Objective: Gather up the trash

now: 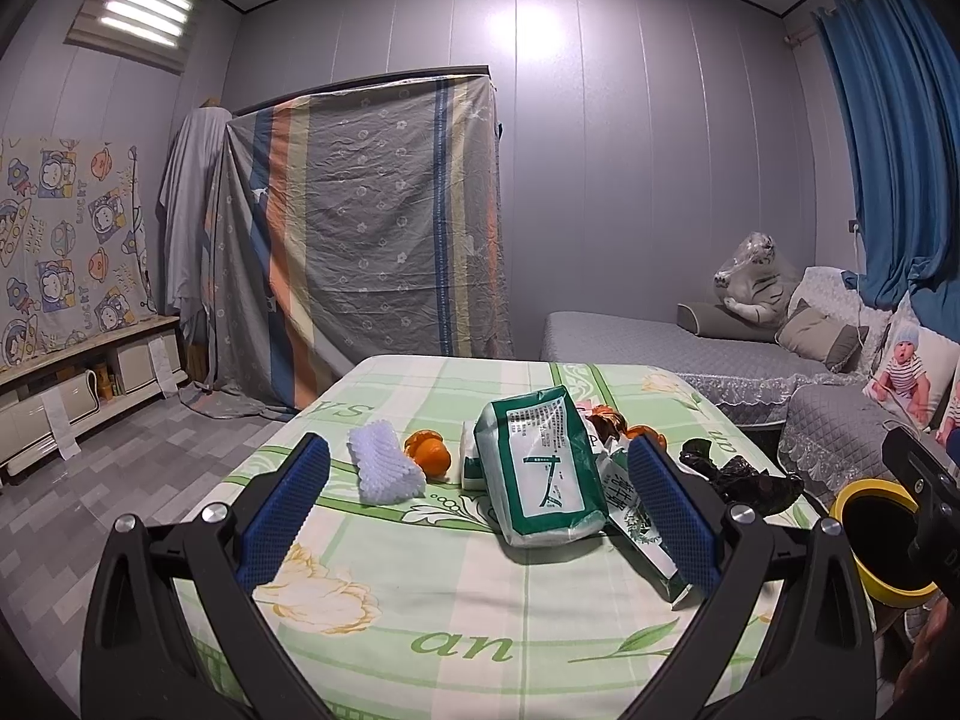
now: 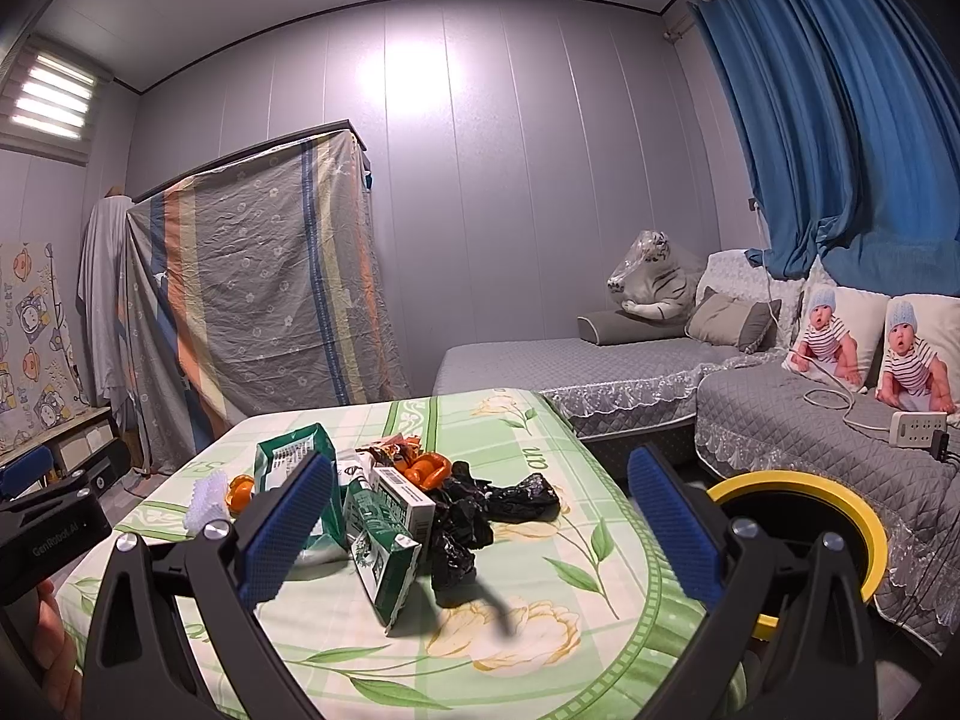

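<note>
You held both the left gripper (image 1: 477,504) and the right gripper (image 2: 480,516) spread wide and empty above the table (image 1: 420,612), where the green-and-white packet (image 1: 540,480), cartons, orange peel (image 1: 429,450) and black plastic bag (image 2: 480,510) lay heaped. The yellow-rimmed bin (image 2: 840,504) stood just beside the table's right edge. You did best to take the nearest carton (image 2: 384,564) first, squarely across its narrow sides.

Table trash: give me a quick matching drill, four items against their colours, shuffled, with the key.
Items:
1. foam fruit net
2. crumpled plastic bag
3. trash bin rim
4. large tissue pack

Colours:
A. yellow
B. green and white
C. white
D. black

Pairs: 1-C, 2-D, 3-A, 4-B
</note>
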`<state>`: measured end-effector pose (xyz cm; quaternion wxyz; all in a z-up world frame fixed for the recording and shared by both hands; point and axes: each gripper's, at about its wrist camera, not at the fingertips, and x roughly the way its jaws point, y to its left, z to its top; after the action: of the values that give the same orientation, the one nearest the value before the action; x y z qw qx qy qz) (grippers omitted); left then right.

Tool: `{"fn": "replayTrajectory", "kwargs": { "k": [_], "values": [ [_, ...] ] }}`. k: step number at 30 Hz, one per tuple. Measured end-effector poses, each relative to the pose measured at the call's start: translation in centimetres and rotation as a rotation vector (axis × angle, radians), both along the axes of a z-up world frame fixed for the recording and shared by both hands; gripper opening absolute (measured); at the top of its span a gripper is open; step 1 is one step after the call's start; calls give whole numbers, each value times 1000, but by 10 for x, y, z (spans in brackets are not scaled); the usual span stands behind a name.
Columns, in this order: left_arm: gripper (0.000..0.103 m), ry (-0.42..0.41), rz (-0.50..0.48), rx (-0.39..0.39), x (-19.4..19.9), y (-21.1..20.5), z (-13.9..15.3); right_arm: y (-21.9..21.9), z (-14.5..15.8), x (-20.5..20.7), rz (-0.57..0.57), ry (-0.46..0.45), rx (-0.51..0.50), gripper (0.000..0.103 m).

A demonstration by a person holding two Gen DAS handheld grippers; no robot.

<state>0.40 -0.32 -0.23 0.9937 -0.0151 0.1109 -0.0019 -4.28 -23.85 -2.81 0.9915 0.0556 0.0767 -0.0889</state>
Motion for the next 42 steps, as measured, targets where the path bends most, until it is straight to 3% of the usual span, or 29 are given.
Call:
{"fn": "replayTrajectory", "kwargs": {
  "k": [25, 34, 39, 42],
  "values": [
    [95, 10, 14, 26, 4, -3, -3, -5, -1, 1, -3, 3, 12, 95],
    [95, 34, 27, -7, 11, 5, -6, -5, -6, 3, -8, 13, 11, 95],
    [95, 52, -3, -12, 20, 15, -13, -18, -14, 27, 174, 103, 83, 95],
    [95, 132, -10, -53, 38, 33, -25, -27, -23, 43, 242, 157, 109, 95]
  ]
}}
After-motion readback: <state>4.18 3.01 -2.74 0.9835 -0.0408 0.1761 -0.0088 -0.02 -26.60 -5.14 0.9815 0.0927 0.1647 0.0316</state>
